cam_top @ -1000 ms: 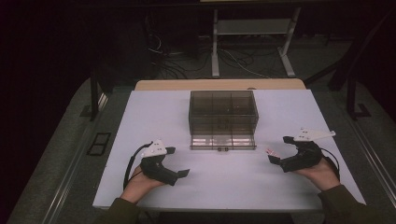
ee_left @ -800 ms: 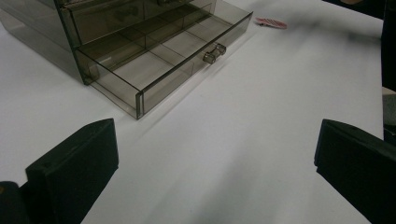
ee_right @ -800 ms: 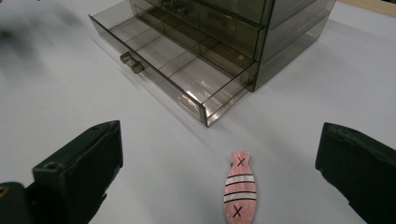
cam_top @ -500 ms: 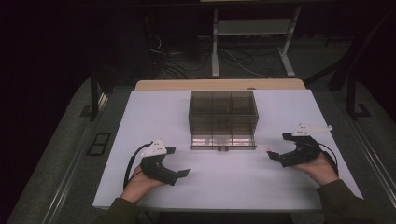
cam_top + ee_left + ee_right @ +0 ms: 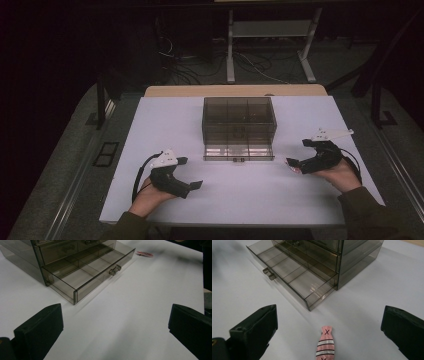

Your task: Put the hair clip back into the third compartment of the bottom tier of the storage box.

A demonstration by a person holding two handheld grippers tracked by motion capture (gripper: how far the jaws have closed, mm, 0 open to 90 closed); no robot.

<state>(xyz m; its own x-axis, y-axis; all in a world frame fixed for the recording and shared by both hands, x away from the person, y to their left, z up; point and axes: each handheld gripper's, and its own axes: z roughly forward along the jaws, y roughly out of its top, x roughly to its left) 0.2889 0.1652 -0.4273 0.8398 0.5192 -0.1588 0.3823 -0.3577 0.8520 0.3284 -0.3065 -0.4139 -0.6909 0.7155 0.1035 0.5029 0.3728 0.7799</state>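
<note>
A smoky see-through drawer cabinet stands mid-table, its bottom drawer pulled out toward me. The drawer has several compartments, and I see nothing in them. A small pink fish-shaped piece with black and white stripes lies on the table right of the drawer, between my right gripper's jaws and touching neither; it also appears as the pink piece far off. My right gripper is open. At the front left, my left gripper is open and holds nothing.
The white table has bare room in front of the drawer and on both sides. A wooden strip runs along its far edge. Beyond it are a desk frame and cables on the dark floor.
My right gripper has shifted slightly left, nearer the drawer. The left gripper has stayed where it was.
</note>
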